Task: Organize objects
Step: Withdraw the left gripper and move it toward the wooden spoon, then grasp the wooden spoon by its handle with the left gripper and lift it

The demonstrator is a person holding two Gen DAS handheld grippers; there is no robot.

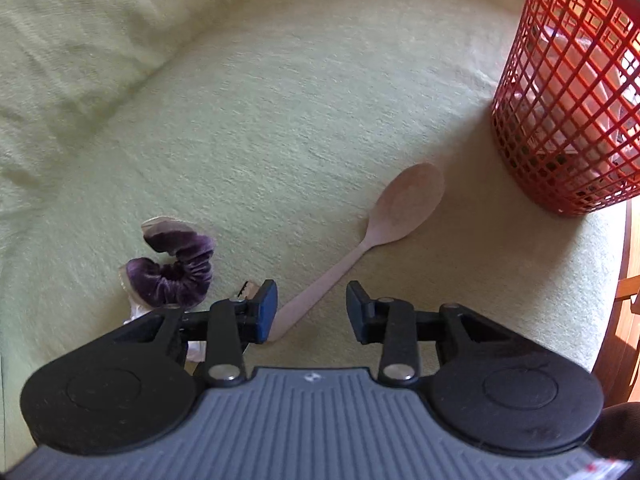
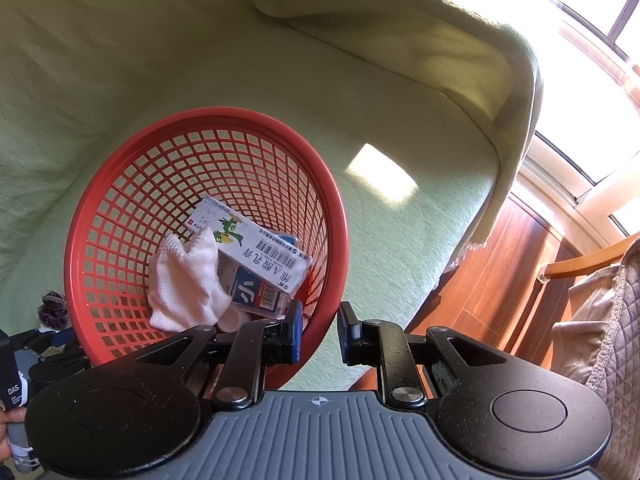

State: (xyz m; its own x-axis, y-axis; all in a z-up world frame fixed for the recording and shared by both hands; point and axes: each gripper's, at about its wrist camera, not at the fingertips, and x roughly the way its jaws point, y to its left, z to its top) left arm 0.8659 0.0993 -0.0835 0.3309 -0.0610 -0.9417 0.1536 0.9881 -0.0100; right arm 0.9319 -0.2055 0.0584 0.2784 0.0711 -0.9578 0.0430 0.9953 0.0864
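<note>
A pale wooden spoon (image 1: 376, 236) is lying on the green sofa cover (image 1: 280, 120), its handle end framed by the left gripper (image 1: 311, 312), spread open and empty. The right gripper (image 2: 319, 330) is being held open and empty above the red mesh basket (image 2: 120, 184), where a white cloth (image 2: 188, 280) and medicine boxes (image 2: 256, 248) are resting.

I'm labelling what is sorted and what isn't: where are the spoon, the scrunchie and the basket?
spoon (image 1: 412, 200): left wrist view, on its bowl.
scrunchie (image 1: 176, 276): left wrist view, on its purple velvet.
basket (image 2: 340, 216): right wrist view, on its red rim.

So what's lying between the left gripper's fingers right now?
The left wrist view shows the left gripper open, the wooden spoon handle end lying between its fingers on the green cover.
</note>
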